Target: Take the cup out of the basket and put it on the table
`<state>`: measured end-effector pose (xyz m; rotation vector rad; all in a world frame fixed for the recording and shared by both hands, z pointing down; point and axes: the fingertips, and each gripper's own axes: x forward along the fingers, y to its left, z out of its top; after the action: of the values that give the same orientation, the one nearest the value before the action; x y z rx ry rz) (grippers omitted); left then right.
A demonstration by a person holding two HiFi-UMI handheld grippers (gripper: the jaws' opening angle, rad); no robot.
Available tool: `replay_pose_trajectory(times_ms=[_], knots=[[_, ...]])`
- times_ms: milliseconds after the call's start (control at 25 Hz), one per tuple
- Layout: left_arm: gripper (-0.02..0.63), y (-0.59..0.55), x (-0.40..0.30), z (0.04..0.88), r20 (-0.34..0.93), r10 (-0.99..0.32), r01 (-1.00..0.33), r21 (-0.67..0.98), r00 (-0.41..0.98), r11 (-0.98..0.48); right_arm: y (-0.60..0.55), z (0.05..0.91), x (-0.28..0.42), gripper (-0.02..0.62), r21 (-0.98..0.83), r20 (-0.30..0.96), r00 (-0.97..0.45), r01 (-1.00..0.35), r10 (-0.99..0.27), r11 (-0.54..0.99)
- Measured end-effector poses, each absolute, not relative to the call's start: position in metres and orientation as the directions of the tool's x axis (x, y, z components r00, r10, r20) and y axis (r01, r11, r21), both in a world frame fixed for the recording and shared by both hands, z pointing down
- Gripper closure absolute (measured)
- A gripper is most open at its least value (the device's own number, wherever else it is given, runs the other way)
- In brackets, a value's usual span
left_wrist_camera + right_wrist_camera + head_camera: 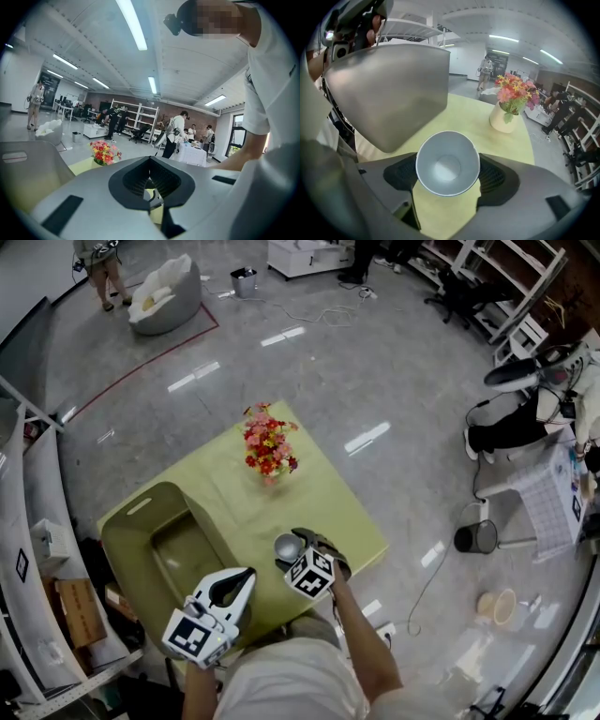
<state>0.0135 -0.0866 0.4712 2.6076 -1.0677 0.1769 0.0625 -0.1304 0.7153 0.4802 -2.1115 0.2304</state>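
A small grey cup (286, 546) sits between the jaws of my right gripper (298, 544), over the yellow-green table (323, 498) just right of the basket. In the right gripper view the cup (447, 161) faces me mouth-up, and both dark pads (492, 176) press on its sides. The olive basket (131, 521) stands on the table's left part, and its wall (389, 89) rises close on the left. My left gripper (247, 575) hovers at the basket's near right corner with its jaws together and nothing between them.
A vase of red and yellow flowers (268, 448) stands at the middle back of the table. Shelving lines the left side of the floor. A person's forearm runs behind the right gripper. Several people stand far off in the room.
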Motion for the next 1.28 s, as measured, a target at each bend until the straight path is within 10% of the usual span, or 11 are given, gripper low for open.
replay_pose_trajectory(times_ms=[1280], knots=[[0.598,-0.095,0.025,0.479,0.273,-0.635,-0.691,0.259,0.723,-0.675,-0.133,0.726,0.062,0.222,0.070,0.824,-0.494,-0.395,-0.276,0.916]])
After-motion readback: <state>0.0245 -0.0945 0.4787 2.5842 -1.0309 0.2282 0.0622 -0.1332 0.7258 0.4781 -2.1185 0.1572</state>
